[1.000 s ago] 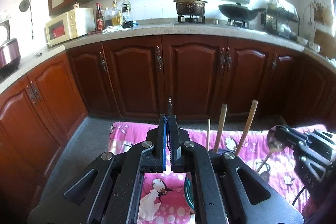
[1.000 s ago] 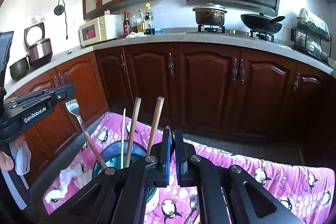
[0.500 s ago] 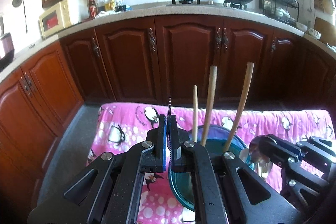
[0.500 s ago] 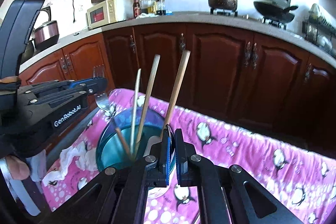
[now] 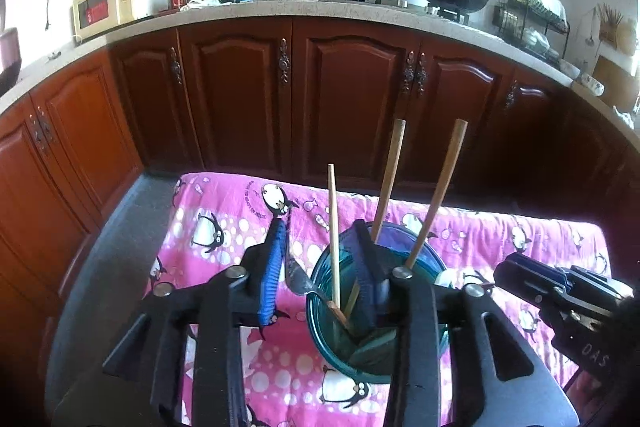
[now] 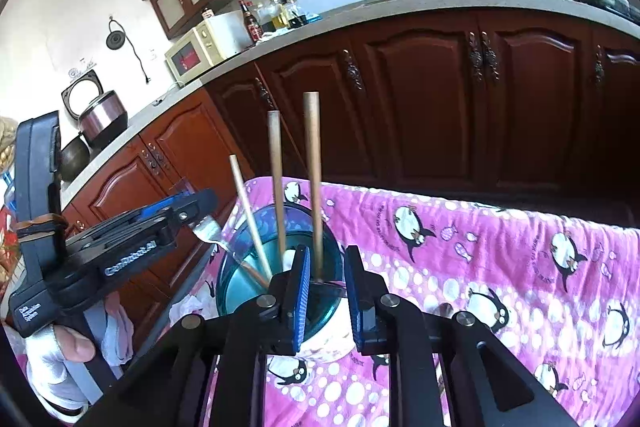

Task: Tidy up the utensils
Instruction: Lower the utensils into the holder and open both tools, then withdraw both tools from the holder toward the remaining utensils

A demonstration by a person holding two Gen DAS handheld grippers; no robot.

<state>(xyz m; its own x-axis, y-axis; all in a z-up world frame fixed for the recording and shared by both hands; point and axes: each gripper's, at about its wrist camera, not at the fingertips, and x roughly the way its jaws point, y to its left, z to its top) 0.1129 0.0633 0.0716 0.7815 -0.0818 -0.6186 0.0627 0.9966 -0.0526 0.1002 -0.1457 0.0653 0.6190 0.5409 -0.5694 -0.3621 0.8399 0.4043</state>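
On the pink penguin cloth (image 5: 224, 211), my wide-open left hand-held gripper (image 5: 320, 267) has just let the metal fork (image 5: 298, 281) tip into the blue glass cup (image 5: 320, 323).

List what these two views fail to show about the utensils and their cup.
1. Working ends of the three wooden handles: in both views they are sunk in the teal cup, and its tinted wall blurs them.
2. Fork tines: in the right wrist view they are covered by the left gripper, whose jaws have just been opening with the fork between them.
3. Dish rack contents: too small and blurred in the left wrist view.
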